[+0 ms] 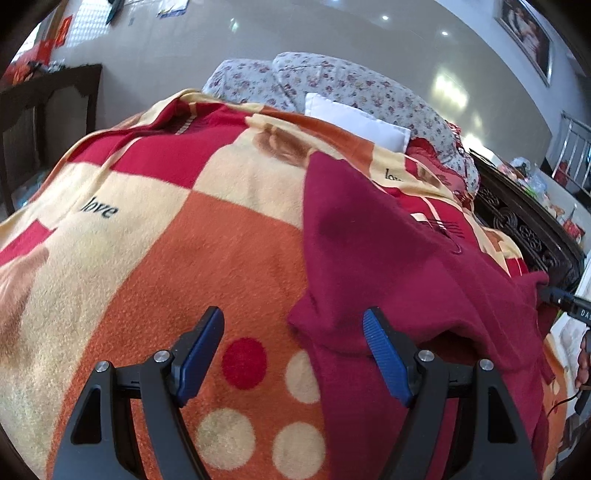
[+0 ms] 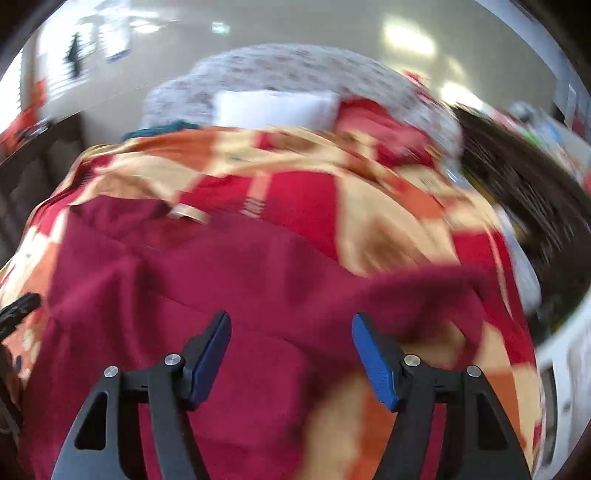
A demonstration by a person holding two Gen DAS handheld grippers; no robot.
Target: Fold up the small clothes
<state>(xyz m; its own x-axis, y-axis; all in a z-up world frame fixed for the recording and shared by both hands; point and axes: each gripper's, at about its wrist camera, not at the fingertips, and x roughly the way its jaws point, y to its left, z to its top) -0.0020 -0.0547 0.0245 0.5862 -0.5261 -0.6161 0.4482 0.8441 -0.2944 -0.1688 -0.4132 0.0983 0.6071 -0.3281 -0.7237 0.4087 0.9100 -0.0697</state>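
A dark maroon garment [image 1: 388, 251] lies spread on a checked orange, red and cream blanket [image 1: 184, 258] that covers a bed. My left gripper [image 1: 292, 315] is open just over the garment's near left corner, with nothing pinched between its blue pads. The right wrist view is smeared by motion. In it the maroon garment [image 2: 221, 280] fills the lower left, with one part stretching right across the blanket [image 2: 424, 206]. My right gripper [image 2: 290, 320] hovers open above the cloth, which is not caught between its pads.
Floral pillows [image 1: 332, 85] and a white pillow [image 1: 354, 118] sit at the bed's far end. A dark carved wooden bed frame [image 1: 524, 229] runs along the right side. Dark wooden furniture [image 1: 48, 110] stands at the left. A framed picture [image 1: 524, 33] hangs on the wall.
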